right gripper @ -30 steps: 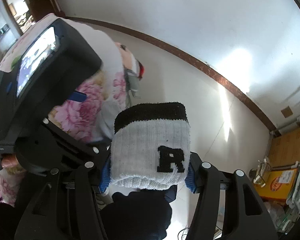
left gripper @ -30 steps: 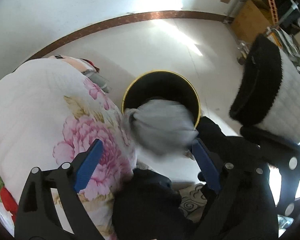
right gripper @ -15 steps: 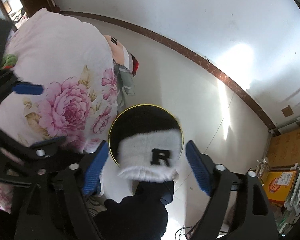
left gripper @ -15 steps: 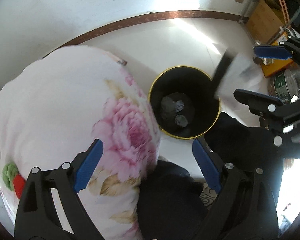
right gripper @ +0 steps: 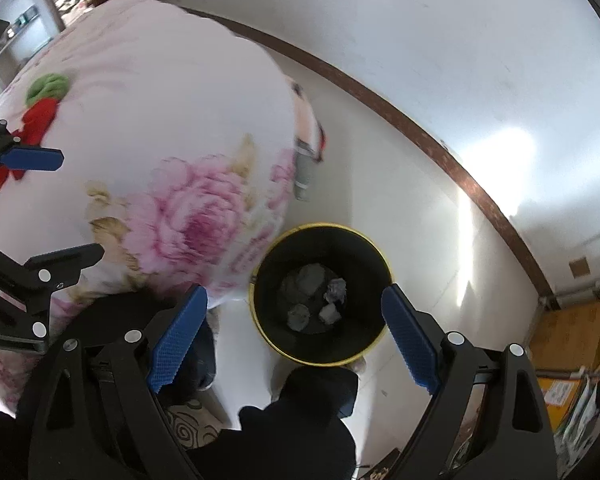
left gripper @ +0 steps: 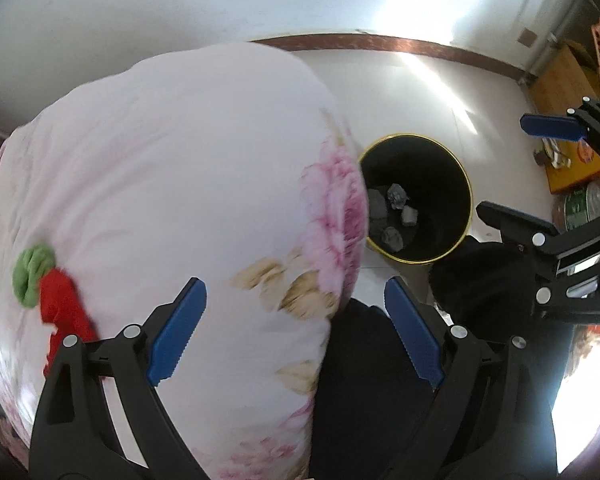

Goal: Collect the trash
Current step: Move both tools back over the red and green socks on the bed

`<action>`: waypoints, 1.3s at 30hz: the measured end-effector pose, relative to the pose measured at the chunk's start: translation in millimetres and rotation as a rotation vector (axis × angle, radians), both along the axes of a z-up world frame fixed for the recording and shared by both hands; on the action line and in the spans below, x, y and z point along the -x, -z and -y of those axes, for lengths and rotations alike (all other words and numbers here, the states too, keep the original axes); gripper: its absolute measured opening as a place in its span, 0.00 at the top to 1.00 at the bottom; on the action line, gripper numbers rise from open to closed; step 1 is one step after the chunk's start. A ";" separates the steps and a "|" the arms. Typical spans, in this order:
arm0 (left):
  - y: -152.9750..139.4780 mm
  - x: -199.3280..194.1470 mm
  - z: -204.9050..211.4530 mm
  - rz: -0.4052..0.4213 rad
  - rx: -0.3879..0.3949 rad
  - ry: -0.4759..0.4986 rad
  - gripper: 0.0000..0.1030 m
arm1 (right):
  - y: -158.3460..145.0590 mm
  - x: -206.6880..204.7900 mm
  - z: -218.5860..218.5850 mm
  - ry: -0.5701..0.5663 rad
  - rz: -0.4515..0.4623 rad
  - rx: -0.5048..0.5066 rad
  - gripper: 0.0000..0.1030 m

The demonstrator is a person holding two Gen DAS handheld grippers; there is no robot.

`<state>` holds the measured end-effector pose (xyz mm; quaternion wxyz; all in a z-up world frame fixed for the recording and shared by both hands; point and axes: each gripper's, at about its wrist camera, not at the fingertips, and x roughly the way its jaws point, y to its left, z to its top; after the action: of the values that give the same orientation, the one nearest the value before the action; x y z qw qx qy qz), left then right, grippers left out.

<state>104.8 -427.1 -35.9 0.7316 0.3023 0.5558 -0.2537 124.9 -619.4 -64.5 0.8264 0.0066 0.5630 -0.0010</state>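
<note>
Both tools are wide apart and hold nothing: the left tool (left gripper: 296, 332) and the right tool (right gripper: 294, 334). The crumpled paper (right gripper: 335, 290) in the black bin (right gripper: 384, 264) looks light and squashy; pinch its middle.

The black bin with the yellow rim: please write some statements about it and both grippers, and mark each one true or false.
1. The black bin holds several crumpled pieces of trash. True.
2. The right gripper is clamped on a sock. False: its jaws have just been opening, and nothing is between them.
3. The left gripper is open and empty. True.
4. The bin lies tipped on its side. False: it stands upright on the floor.
5. The red and green item lies on the floral quilt. True.
</note>
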 end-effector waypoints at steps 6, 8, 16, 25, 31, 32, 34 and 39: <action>-14.2 -10.5 -40.5 0.039 0.009 -0.112 0.14 | -13.9 -12.8 -32.3 -0.053 0.033 0.018 0.18; -16.6 -14.3 -53.8 0.046 0.013 -0.147 0.14 | -17.5 -17.3 -40.3 -0.064 0.042 0.014 0.18; -23.2 -26.3 -99.8 0.080 0.022 -0.283 0.14 | -26.8 -38.5 -78.0 -0.144 0.050 0.008 0.18; -31.4 -31.9 -135.4 0.111 0.017 -0.336 0.14 | -37.6 -66.3 -121.6 -0.240 0.062 0.017 0.18; -33.1 -41.3 -168.6 0.117 0.020 -0.329 0.14 | -47.3 -78.9 -154.3 -0.268 0.073 0.018 0.18; -33.1 -42.9 -173.6 0.115 0.023 -0.326 0.14 | -48.8 -80.6 -160.7 -0.269 0.074 0.018 0.18; -33.6 -46.2 -185.1 0.112 0.025 -0.319 0.14 | -50.6 -81.3 -168.8 -0.269 0.074 0.016 0.18; -35.3 -53.0 -211.5 0.108 0.015 -0.295 0.14 | -56.6 -81.5 -201.4 -0.280 0.077 0.020 0.18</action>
<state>157.8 -215.6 -0.5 0.7921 0.2251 0.5520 -0.1312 206.4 -418.0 -7.9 0.8394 -0.0802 0.5265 0.1087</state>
